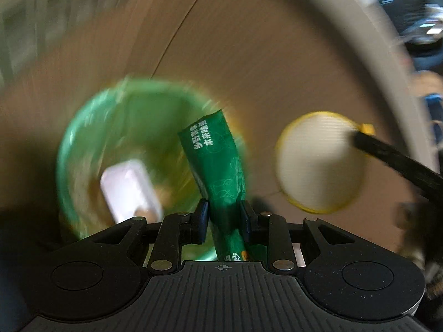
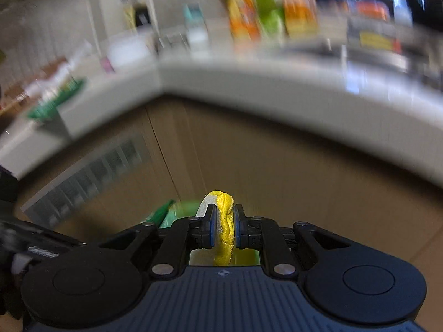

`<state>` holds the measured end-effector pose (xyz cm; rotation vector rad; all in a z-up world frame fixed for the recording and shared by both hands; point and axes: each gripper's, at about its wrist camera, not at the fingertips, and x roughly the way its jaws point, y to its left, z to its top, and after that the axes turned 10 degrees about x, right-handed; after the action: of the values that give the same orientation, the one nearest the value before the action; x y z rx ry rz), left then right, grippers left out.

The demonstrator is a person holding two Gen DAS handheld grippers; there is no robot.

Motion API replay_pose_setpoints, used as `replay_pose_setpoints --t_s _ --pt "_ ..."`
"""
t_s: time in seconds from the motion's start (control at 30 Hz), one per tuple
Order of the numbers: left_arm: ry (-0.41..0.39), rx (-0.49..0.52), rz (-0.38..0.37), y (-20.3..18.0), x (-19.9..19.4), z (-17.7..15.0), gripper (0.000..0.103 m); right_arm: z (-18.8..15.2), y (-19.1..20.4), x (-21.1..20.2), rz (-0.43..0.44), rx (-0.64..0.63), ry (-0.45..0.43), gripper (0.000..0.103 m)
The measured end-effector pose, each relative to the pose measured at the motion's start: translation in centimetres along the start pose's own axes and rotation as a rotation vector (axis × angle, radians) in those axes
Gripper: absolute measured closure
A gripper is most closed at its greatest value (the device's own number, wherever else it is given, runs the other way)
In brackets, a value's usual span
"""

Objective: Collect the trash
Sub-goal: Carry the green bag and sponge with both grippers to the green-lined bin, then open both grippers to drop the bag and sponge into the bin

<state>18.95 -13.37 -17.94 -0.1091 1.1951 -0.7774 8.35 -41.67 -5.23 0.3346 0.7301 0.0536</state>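
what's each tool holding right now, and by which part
Left tool pinches the green wrapper near its lower end; right tool clamps the yellow rim of a round pad.

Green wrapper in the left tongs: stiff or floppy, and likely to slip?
The green wrapper looks light and fairly floppy: it bends above the left tongs yet stands up. Pinched thin, it probably won't slip, though blur limits certainty.

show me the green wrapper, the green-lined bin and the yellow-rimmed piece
green wrapper (image 1: 218,163), left wrist view, printed middle
green-lined bin (image 1: 83,144), left wrist view, left liner wall
yellow-rimmed piece (image 2: 225,221), right wrist view, pinched yellow edge
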Motion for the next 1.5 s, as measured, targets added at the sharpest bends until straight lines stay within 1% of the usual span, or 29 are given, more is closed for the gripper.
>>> replay_pose_setpoints --t_s 0.07,0.1,0.17,0.23,0.3,0.4,0.53,0.6,0.67,0.7,0.8,0.87,1.0,1.07,1.17,1.23,1.27,1.37,1.5 --pt "0.052 -0.043 0.064 1.4 3.1 -0.1 0.072 -0.8 -1.1 1.8 0.004 0.023 0.042 0.091" --pt "0.065 -0.064 0.077 2.0 4.2 -0.4 0.071 -1.0 -1.4 2.6 0.013 0.038 0.058 0.091" --pt "0.085 -0.125 0.088 3.6 6.1 -0.4 0.065 -1.4 -1.8 3.9 0.032 0.067 0.082 0.091" --pt "0.096 -0.157 0.125 4.2 7.2 -0.3 0.065 -1.8 -1.8 5.2 0.043 0.076 0.099 0.091" --pt "0.094 -0.143 0.132 4.2 7.3 -0.1 0.064 -2.4 -1.4 6.2 0.044 0.051 0.110 0.091" --pt "0.066 -0.126 0.104 4.5 6.0 -0.9 0.064 -3.2 -0.8 7.5 0.027 0.002 0.128 0.091" --pt "0.035 -0.146 0.116 5.2 4.6 -0.7 0.065 -3.5 -0.7 9.7 0.018 0.017 0.170 0.091" --pt "0.032 -0.211 0.101 6.0 4.5 -0.9 0.065 -3.7 -0.5 10.8 0.001 0.019 0.186 0.091" --pt "0.046 -0.291 0.112 6.7 5.3 -1.0 0.065 -3.8 -0.3 11.6 -0.018 0.010 0.194 0.091" --pt "0.042 -0.291 0.118 6.6 5.6 -1.1 0.065 -3.8 0.0 12.0 -0.026 0.007 0.195 0.091" --pt "0.007 -0.225 0.105 5.6 5.1 -1.2 0.065 -3.8 0.9 12.5 -0.035 0.006 0.196 0.091" --pt "-0.029 -0.183 0.100 5.2 3.7 -1.2 0.065 -3.8 1.5 12.9 -0.030 -0.001 0.200 0.090" --pt "-0.111 -0.103 0.121 4.9 0.5 -1.0 0.065 -4.4 2.6 14.8 -0.031 -0.018 0.226 0.090" --pt "-0.131 -0.100 0.117 5.1 -0.3 -1.0 0.065 -4.9 3.2 16.6 -0.028 -0.020 0.251 0.090" --pt "-0.136 -0.115 0.108 5.4 -0.7 -1.3 0.065 -6.0 3.9 19.2 -0.014 -0.006 0.300 0.089" --pt "-0.135 -0.119 0.104 5.6 -0.7 -1.6 0.065 -6.5 4.3 20.3 -0.019 0.009 0.336 0.089" --pt "-0.134 -0.120 0.103 5.7 -0.6 -1.7 0.065 -6.8 4.5 20.3 -0.017 0.010 0.340 0.088" --pt "-0.135 -0.120 0.098 6.0 -0.5 -2.0 0.065 -7.1 4.8 20.0 -0.026 -0.008 0.339 0.083" --pt "-0.152 -0.110 0.088 5.9 -0.6 -2.0 0.065 -6.6 4.0 19.3 -0.055 0.009 0.324 0.082"
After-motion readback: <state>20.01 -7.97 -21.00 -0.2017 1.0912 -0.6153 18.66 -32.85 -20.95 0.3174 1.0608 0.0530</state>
